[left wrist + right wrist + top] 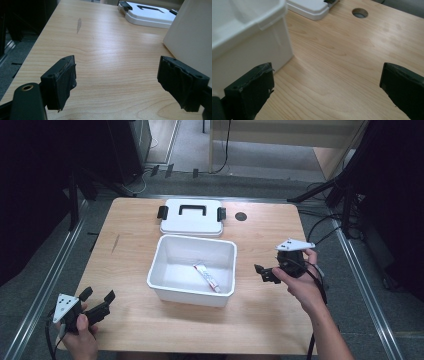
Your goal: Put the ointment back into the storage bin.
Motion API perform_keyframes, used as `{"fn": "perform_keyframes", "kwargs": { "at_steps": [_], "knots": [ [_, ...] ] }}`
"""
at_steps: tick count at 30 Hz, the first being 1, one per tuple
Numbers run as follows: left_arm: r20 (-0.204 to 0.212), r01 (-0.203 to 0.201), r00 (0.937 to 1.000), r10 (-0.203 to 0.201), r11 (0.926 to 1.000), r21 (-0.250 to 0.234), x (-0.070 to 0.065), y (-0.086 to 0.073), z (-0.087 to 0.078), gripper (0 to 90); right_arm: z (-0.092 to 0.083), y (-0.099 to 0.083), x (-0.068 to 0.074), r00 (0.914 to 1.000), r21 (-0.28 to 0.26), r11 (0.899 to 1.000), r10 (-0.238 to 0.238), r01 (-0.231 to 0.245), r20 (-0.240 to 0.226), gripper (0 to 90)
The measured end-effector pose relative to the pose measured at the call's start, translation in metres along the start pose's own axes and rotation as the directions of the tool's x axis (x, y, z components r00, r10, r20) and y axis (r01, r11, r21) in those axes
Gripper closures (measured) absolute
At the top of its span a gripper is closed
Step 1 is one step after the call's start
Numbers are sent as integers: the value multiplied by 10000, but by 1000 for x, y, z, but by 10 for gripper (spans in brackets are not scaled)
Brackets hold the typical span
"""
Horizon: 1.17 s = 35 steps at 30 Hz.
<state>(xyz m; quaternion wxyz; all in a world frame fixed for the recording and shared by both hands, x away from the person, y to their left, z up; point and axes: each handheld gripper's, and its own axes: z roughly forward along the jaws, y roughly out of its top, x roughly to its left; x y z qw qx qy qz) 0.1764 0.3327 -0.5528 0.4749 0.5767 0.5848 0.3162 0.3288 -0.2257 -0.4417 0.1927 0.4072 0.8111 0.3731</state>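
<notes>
On the pale wooden tabletop, mid-surface, the white rectangular plastic bin holds a small tube; light, stiff, likely best gripped by its rim. Left gripper and right gripper gape empty.

Print on the tube in the white box was too small to read. Left gripper view: box wall ran off the right edge beyond the right-hand finger; lid was clipped at top. Right gripper view: right-hand finger was cut by the frame edge, and the box was cropped at left.
</notes>
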Motion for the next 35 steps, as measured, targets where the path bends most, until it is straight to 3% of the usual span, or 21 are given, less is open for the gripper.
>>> {"fn": "perform_keyframes", "kwargs": {
  "at_steps": [10,11,12,18,22,26,29,32,35],
  "knots": [
    [-2,-58,10000,58,10000,37,0,0,0,165,-2,-76,-22,9905,-707,9906,1216,-1171,644,0],
    [-2,-58,10000,58,10000,37,0,0,0,165,-2,-76,-22,9905,-707,9906,1216,-1171,644,0],
    [-2,-55,10000,55,10000,38,0,0,0,165,-6,-94,-26,9869,-903,9867,1421,-1351,764,0],
    [-8,-89,10000,89,9999,65,-1,0,0,165,-20,-140,-36,9713,-1299,9716,2121,-1977,1075,0],
    [114,214,9997,-215,9997,109,1,1,1,164,-33,-165,-41,9588,-1555,9615,2483,-2266,1380,0],
    [95,258,9996,-259,9995,172,2,1,2,163,-45,-176,-44,9442,-2026,9453,2891,-2556,1579,5],
    [87,296,9995,-297,9995,143,2,1,2,163,-48,-178,-44,9383,-2411,9332,3084,-2665,1568,6],
    [41,390,9992,-391,9991,141,3,1,2,163,-47,-177,-43,9399,-2475,9350,2991,-2542,1647,6],
    [-60,1155,9933,-1153,9921,492,6,2,5,160,-45,-175,-41,9418,-2478,9371,2914,-2459,1676,6]
  ]
}}
